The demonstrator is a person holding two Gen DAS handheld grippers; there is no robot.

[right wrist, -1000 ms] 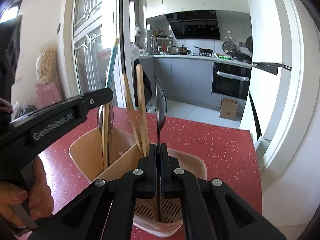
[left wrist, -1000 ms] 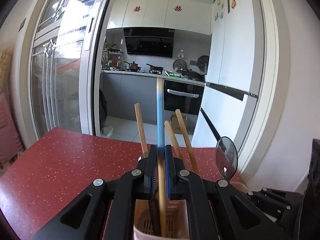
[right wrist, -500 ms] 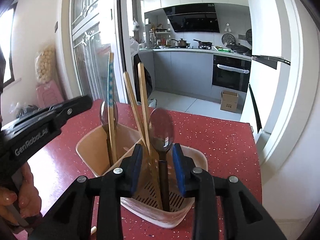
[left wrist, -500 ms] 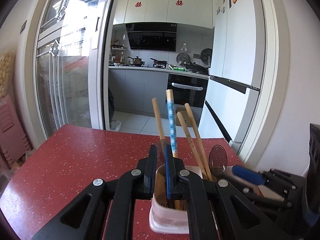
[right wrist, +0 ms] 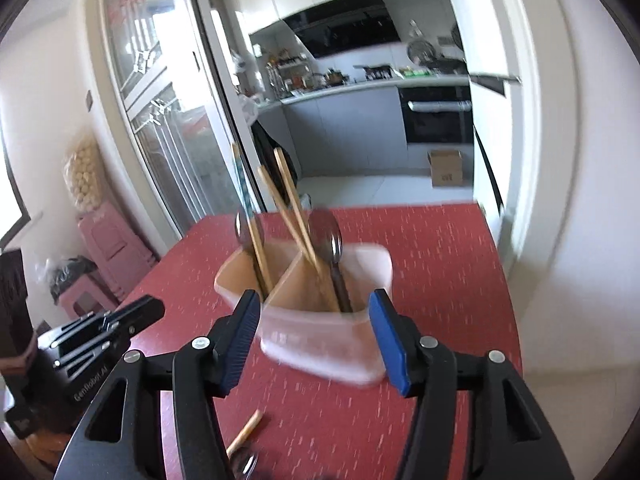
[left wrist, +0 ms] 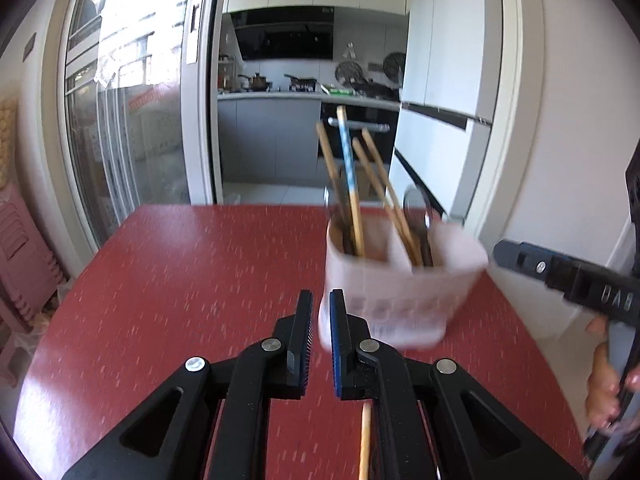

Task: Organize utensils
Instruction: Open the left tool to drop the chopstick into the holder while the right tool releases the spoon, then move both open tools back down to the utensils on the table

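Observation:
A pale pink two-compartment holder [left wrist: 400, 292] [right wrist: 320, 344] stands on the red table [left wrist: 180, 280]. Its left compartment holds a blue-patterned chopstick [left wrist: 346, 152], a wooden chopstick and a spoon [right wrist: 248, 228]. Two wooden chopsticks [right wrist: 288, 200] and a dark-handled spoon [right wrist: 326, 232] lean in the right one. My left gripper [left wrist: 321, 300] [right wrist: 120, 320] sits low in front of the holder, shut with a narrow gap and nothing in it. My right gripper [right wrist: 314, 304] [left wrist: 520, 256] is opening wide, clear of the holder, with nothing pressed between its pads. A loose wooden chopstick [right wrist: 244, 432] [left wrist: 365, 440] lies near the front edge.
The table ends at a white wall [right wrist: 580, 240] on the right and a glass sliding door [left wrist: 132, 120] beyond the far left corner. Pink stools [right wrist: 112, 248] stand left of the table. A person's hand [left wrist: 604, 384] holds the right gripper's handle.
The left gripper let go of the blue chopstick in the holder and drew back towards me. The right gripper released the spoon into the right compartment, opened and pulled back and up, rolling.

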